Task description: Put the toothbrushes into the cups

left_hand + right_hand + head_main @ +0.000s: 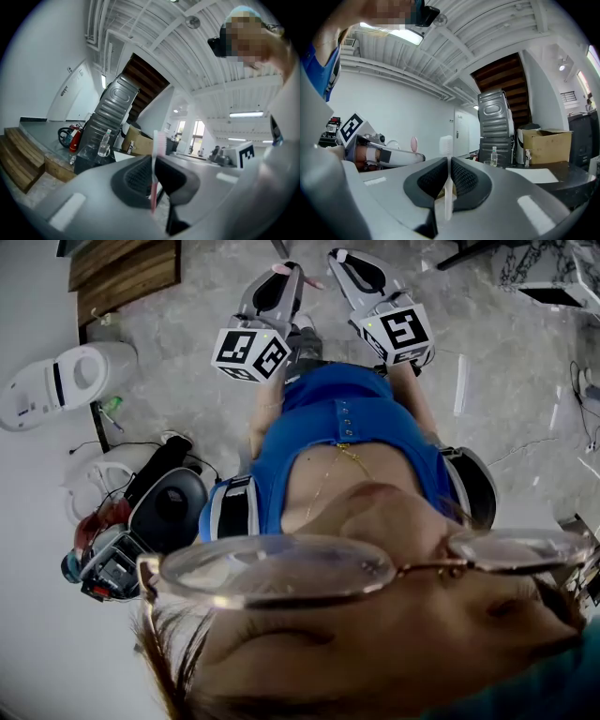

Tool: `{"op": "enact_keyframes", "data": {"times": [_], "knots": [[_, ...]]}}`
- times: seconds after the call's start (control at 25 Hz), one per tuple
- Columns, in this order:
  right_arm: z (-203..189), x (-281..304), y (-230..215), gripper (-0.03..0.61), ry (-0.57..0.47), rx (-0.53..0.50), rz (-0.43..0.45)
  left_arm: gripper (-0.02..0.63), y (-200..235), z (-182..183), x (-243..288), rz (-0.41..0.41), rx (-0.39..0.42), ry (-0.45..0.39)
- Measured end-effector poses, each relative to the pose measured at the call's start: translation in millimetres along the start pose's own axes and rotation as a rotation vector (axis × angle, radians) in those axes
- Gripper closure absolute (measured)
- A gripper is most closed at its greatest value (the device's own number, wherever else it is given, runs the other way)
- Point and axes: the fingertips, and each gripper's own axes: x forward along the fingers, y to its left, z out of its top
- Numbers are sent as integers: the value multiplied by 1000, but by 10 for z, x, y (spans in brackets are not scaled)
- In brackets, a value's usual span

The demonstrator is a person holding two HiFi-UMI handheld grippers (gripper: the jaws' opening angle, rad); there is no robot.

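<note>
My left gripper [153, 171] is shut on a pink toothbrush [158, 145], which stands upright between the pads with its head above the jaws. My right gripper [448, 180] is shut on a white toothbrush [446, 144], also upright. In the head view both grippers are held out level side by side in front of the person, the left gripper [281, 273] and the right gripper [342, 259]. The right gripper view shows the left gripper [389, 157] with the pink brush head [414, 144]. No cup for the brushes is clearly in view.
A dark table [89, 161] ahead carries a clear bottle [107, 140] and a glass mug [103, 151]. Cardboard boxes [546, 145] and stacked metal cases [497, 124] stand behind it. Wooden steps [18, 157] lie at left. White appliances [66, 381] and bags sit on the floor.
</note>
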Motion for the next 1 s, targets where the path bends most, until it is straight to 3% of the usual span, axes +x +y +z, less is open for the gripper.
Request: {"op": "enact_keyframes", "data": {"times": [0.44, 1.0], "knots": [[162, 1040, -463, 558, -11, 5, -69, 595, 928, 401, 704, -77, -10, 25], [136, 1765, -562, 558, -20, 25, -73, 595, 1532, 588, 983, -86, -8, 42]]}}
